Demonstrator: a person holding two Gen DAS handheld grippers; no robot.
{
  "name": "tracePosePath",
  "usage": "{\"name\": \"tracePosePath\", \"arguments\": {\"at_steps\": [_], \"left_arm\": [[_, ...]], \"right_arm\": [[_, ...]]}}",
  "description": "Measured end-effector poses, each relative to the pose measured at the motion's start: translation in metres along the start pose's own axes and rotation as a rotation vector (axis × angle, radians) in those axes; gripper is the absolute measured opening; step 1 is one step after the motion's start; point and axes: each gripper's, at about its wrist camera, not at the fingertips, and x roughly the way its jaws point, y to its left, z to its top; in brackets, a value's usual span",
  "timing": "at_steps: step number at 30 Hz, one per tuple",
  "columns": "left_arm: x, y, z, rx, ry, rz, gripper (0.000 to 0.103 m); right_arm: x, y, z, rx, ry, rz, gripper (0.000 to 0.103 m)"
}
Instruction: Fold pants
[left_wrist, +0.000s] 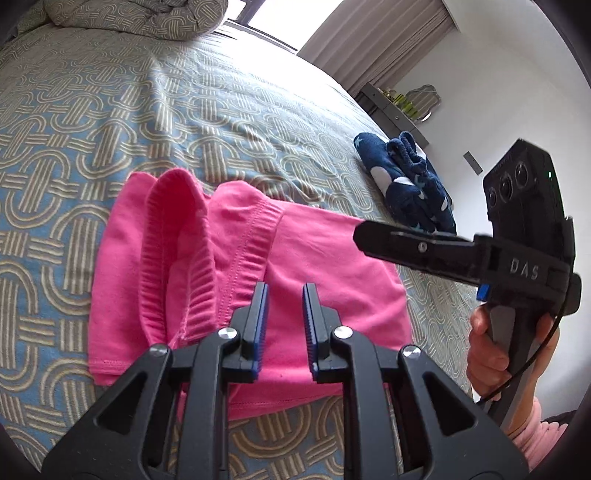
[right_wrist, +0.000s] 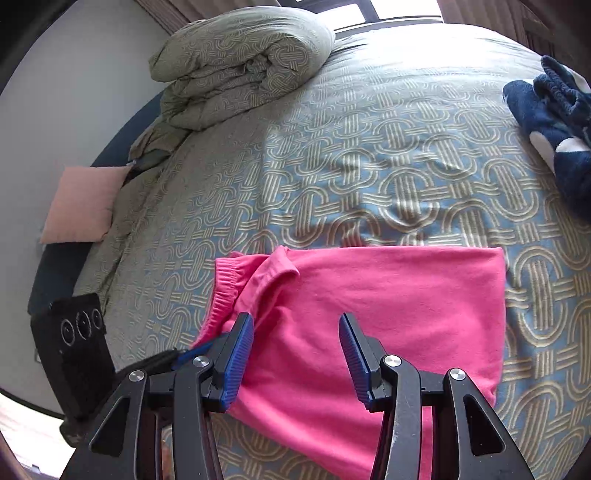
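The left gripper (left_wrist: 284, 291) points down at the pink pants (left_wrist: 314, 251), jaws parted by a narrow gap with nothing between the pads. The right gripper (right_wrist: 297, 325) stands above the pants with jaws spread wider, pads clear of the fabric. The person's right hand (left_wrist: 491, 354) grasps its handle, beside the pants.

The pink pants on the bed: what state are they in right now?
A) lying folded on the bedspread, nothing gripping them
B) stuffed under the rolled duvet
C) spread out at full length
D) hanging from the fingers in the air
A: the pink pants lie as a compact folded bundle on the bedspread, with both pairs of fingers apart above them.
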Motion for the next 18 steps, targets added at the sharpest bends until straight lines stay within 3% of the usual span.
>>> {"name": "tracePosePath", "arguments": {"at_steps": [5,7,8,10,13,16,18], "left_arm": [[-0.015,0.016,-0.002,-0.045,-0.031,0.014,0.019],[-0.031,0.029,0.004,-0.045,-0.098,0.123,0.021],[-0.037,0.039,0.008,-0.061,-0.124,0.188,0.030],[-0.048,0.064,0.014,-0.142,-0.151,0.292,0.033],[-0.063,0.087,0.016,-0.244,-0.179,0.308,0.033],[-0.067,0.068,0.012,-0.168,-0.197,0.325,0.033],[-0.059,0.047,0.009,-0.080,-0.170,0.315,0.034]], "right_arm": [[0.013,0.010,0.004,-0.014,0.028,0.010,0.051],[0.016,0.012,0.000,-0.021,0.031,0.011,0.051],[0.017,0.011,-0.002,-0.021,0.032,0.011,0.051],[0.017,0.009,-0.007,-0.015,0.034,0.004,0.051],[0.014,0.003,-0.013,0.001,0.028,0.000,0.051],[0.011,-0.003,-0.018,0.020,0.021,-0.007,0.051],[0.013,-0.005,-0.021,0.028,0.033,-0.024,0.051]]}}
